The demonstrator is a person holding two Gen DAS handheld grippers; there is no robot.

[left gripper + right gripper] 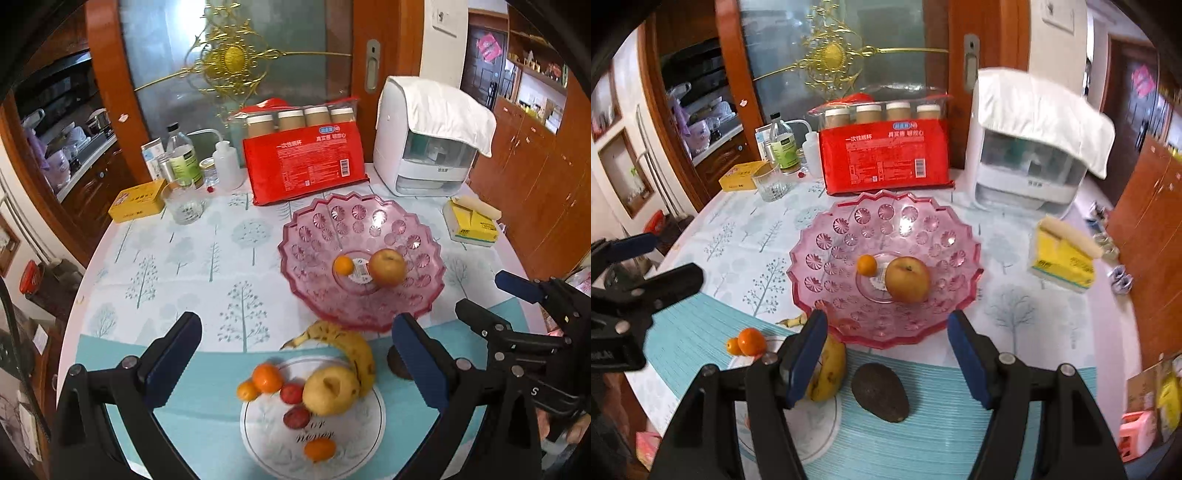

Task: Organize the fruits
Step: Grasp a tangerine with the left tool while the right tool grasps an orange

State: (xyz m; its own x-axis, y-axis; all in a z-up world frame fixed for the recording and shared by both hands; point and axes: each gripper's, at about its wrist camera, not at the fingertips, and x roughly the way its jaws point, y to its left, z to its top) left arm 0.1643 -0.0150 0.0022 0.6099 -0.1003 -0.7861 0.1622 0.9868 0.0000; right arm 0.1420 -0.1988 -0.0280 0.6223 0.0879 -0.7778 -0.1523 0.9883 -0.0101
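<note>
A pink glass bowl [369, 236] holds a small orange [343, 265] and an apple [388, 266]; it also shows in the right wrist view [886, 221]. A clear plate [354, 435] in front carries a banana [354, 350], a yellow apple [330, 389], oranges [266, 377] and two red fruits [295, 417]. A dark avocado [881, 391] lies on the mat. My left gripper [295, 362] is open above the plate. My right gripper [886, 358] is open above the avocado, just before the bowl's rim; it also appears at the right of the left wrist view [491, 295].
At the back stand a red package [306, 162], a white appliance [424, 147], bottles [183, 158], a glass [183, 205] and a yellow box [136, 201]. A yellow tissue pack [471, 221] lies right of the bowl. The table edge curves on the left.
</note>
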